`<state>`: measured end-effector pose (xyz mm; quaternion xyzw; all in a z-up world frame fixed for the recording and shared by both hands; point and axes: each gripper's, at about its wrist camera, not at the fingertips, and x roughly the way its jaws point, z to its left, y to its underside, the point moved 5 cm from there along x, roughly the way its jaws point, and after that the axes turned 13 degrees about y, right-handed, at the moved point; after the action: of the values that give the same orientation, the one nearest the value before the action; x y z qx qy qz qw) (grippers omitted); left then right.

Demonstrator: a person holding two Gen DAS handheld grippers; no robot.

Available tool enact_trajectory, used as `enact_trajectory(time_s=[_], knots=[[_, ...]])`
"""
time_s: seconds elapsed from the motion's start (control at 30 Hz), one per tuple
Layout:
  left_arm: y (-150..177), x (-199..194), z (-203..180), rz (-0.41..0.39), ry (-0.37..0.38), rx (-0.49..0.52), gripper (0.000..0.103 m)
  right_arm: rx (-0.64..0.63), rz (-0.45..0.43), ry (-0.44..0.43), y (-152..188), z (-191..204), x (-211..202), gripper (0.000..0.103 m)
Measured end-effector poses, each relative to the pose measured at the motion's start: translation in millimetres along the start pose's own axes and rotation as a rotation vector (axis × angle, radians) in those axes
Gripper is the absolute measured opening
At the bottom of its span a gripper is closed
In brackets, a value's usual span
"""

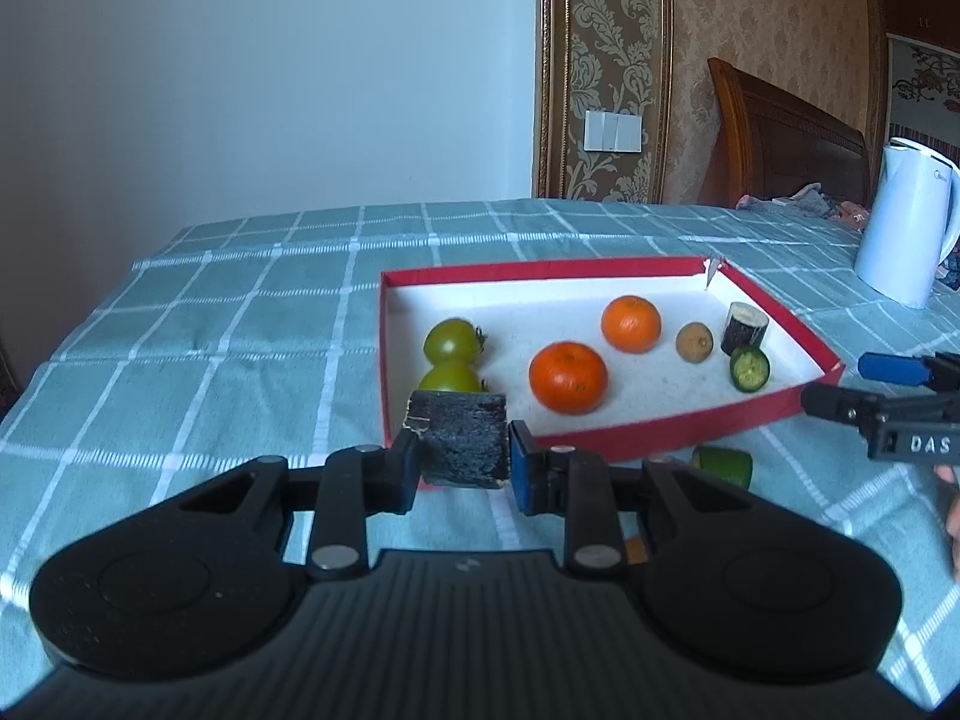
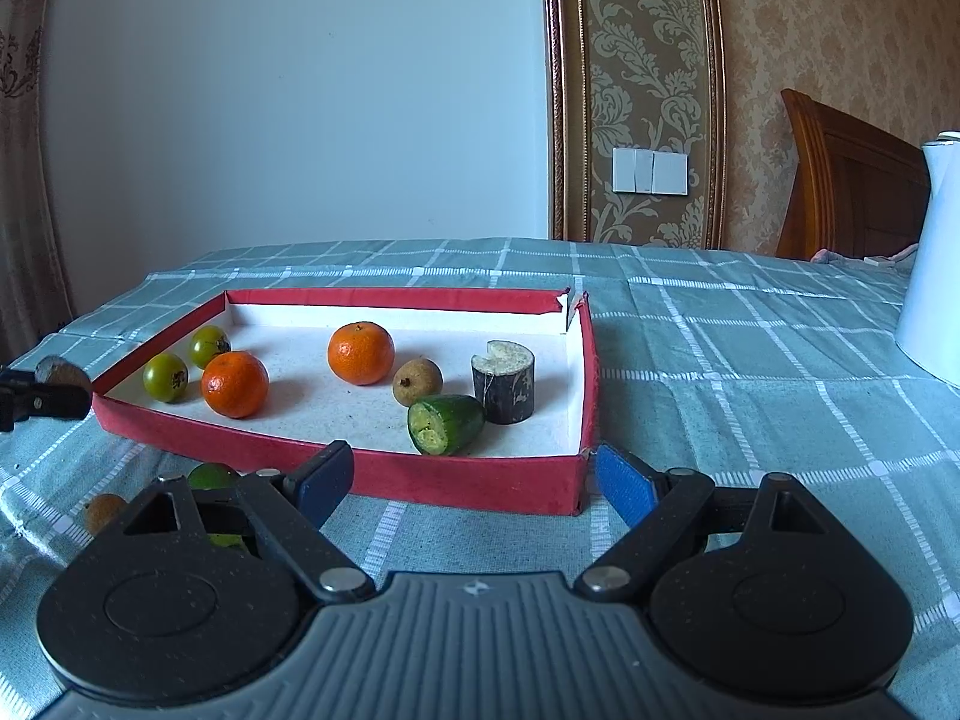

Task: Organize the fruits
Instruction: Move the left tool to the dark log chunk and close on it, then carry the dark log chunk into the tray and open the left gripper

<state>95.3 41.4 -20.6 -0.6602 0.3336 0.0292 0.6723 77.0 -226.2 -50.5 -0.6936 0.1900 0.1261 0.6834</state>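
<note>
Papered wall and pale plaster behind, and out front a table under a teal checked tablecloth [image 2: 750, 360], with a white kettle [image 1: 906, 222] off to the right of the red tray [image 2: 372, 474] — that tray is our landmark.

Inside the tray there's plenty banked already: two oranges, the nearer orange [image 2: 234, 383] towards the left and the farther orange [image 2: 360, 353] mid-tray, two green tomatoes [image 2: 165, 377] in the left corner, a small brown fruit [image 2: 417, 381], a cut cucumber piece [image 2: 446, 423] and a dark sugarcane stub [image 2: 504, 381] on the right.

Now the action: the left gripper [image 1: 462, 468] is clenched on a dark sugarcane chunk [image 1: 459, 441], held just outside the tray's near wall. The right gripper [image 2: 474, 480] hangs spread wide and empty at the tray's near right corner.

Left outside the tray on the near side: a green piece [image 1: 723, 467] and a small brownish fruit [image 2: 103, 510]. I'd call it well past halfway, with the held chunk and those stragglers to go.
</note>
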Motion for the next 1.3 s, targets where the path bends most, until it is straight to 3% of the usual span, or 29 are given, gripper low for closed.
enact_trajectory(time_s=[0.63,0.97,1.3], knots=[[-56.8,89.6,-18.9,0.024,0.011,0.059,0.027,0.007,0.027,0.003,0.8,0.3,5.4,0.088],[-56.4,136.8,-10.4,0.077,-0.001,0.045,0.027,0.036,0.063,-0.001,2.0,-3.8,12.8,0.088],[-51.1,154.7,1.9,0.092,-0.024,0.029,0.027,0.040,0.086,-0.008,2.4,-3.6,17.5,0.088]])
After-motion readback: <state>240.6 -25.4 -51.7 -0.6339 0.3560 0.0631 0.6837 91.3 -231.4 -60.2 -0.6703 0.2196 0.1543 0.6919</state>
